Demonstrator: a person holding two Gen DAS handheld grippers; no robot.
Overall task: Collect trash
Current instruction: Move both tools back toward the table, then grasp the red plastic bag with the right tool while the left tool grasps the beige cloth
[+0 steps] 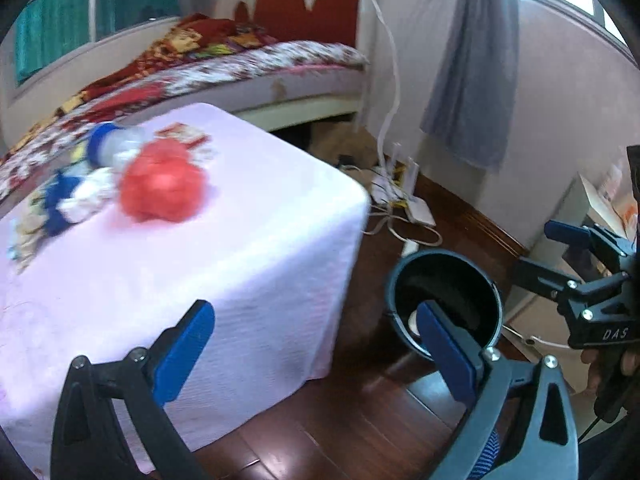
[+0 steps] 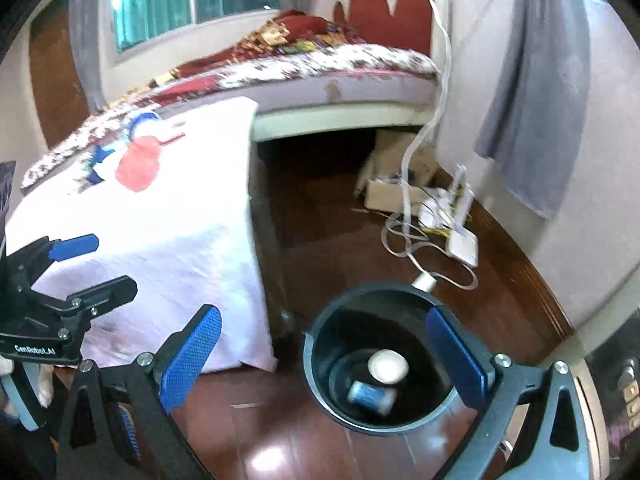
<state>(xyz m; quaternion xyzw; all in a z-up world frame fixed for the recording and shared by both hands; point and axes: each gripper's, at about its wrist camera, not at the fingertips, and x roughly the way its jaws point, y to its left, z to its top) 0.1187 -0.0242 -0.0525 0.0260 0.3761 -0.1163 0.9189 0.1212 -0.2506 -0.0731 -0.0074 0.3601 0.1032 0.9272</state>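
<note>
Both claws gape empty: right claw (image 2: 316, 354) over bin (image 2: 320, 400), left claw (image 1: 316, 344) by desk (image 1: 240, 260). Labels: "DAS", "GenRobot.AI". Only right view shows bin's white lump (image 2: 388, 366), blue roll (image 2: 370, 396). Red bag (image 1: 162, 184) on desk.

Glossy wood floor (image 2: 320, 452), matt cloth table cover (image 1: 240, 248)

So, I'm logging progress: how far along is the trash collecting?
Partly done. Two pieces already lie in the bin: a white item and a blue-white one. Both the left gripper and right gripper are open, empty. The red bag, bottle and wrappers remain on the table.
</note>
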